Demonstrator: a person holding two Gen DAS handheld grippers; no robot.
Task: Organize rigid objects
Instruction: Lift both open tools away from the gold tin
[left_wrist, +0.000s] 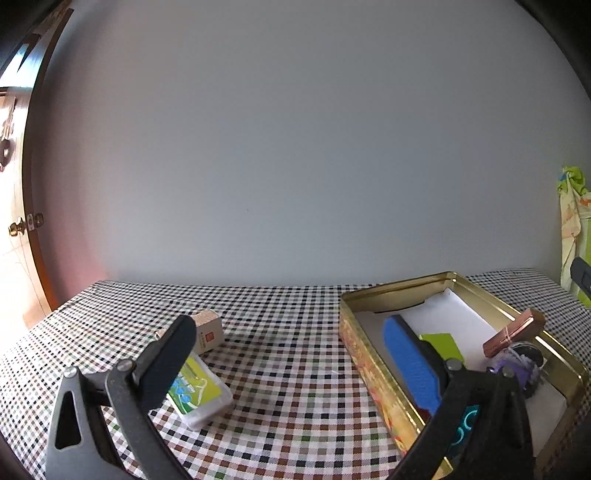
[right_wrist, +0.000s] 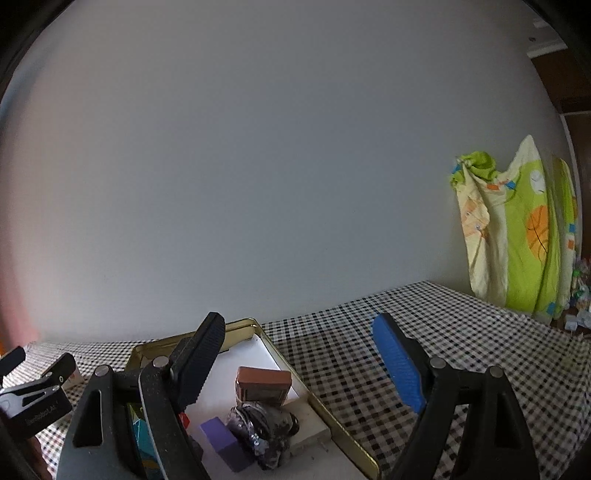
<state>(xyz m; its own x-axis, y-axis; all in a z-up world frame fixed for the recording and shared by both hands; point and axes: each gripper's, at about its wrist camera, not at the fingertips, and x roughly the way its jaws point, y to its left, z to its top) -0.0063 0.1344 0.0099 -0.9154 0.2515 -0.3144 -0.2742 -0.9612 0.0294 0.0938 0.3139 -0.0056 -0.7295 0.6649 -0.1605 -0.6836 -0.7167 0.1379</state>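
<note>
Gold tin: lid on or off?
Off. The tin is open on top; the brown box and purple block inside are visible from above. No lid in view.

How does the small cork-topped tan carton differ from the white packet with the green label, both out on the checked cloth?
The small cork-topped tan carton stands farther back, boxy and tan with a red mark; the white packet with the green label lies flat, nearer, longer and glossy. Both rest on the checked cloth, outside the gold tin.

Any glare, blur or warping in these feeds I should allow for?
Left wrist view: doorway at the left blown out, table edge bowed by the fisheye, tin sharp. Right wrist view: even light, pink tint at the left edge, purple block slightly soft.
</note>
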